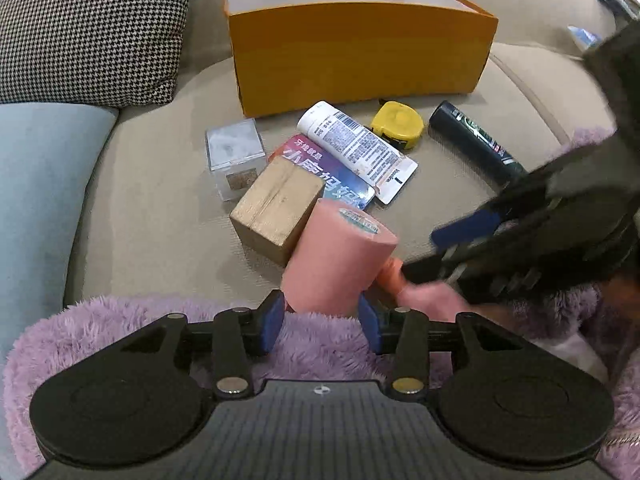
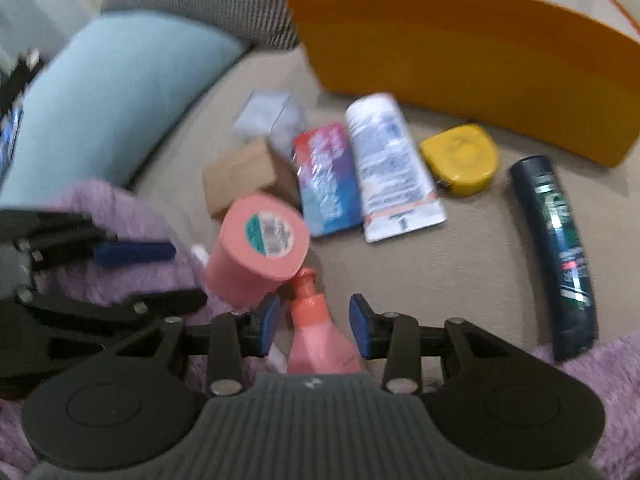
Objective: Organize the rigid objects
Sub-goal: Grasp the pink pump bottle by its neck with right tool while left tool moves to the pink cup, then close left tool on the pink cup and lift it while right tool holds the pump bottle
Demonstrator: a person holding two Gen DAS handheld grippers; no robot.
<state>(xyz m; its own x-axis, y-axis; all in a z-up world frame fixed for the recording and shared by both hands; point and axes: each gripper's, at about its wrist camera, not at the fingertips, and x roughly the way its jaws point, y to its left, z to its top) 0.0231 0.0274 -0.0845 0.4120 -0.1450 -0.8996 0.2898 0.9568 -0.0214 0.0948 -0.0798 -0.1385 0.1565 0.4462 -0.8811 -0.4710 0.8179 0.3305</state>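
Note:
A pink roll [image 1: 336, 256] lies on the sofa with its near end between my left gripper's [image 1: 322, 320] open fingers; it also shows in the right wrist view [image 2: 258, 248]. A pink bottle [image 2: 318, 336] lies between my right gripper's [image 2: 314, 324] open fingers, nozzle pointing away. Behind them lie a wooden block [image 1: 276, 208], a clear cube [image 1: 234, 156], a colourful packet [image 1: 332, 176], a white tube [image 1: 356, 148], a yellow tape measure [image 1: 398, 124] and a dark bottle [image 1: 476, 144]. An orange box [image 1: 360, 56] stands open at the back.
A purple fluffy blanket [image 1: 120, 320] lies under both grippers. A houndstooth cushion [image 1: 92, 28] and a light blue cushion [image 1: 40, 184] sit at the left. The right gripper's body [image 1: 560, 220] crosses the left wrist view at the right.

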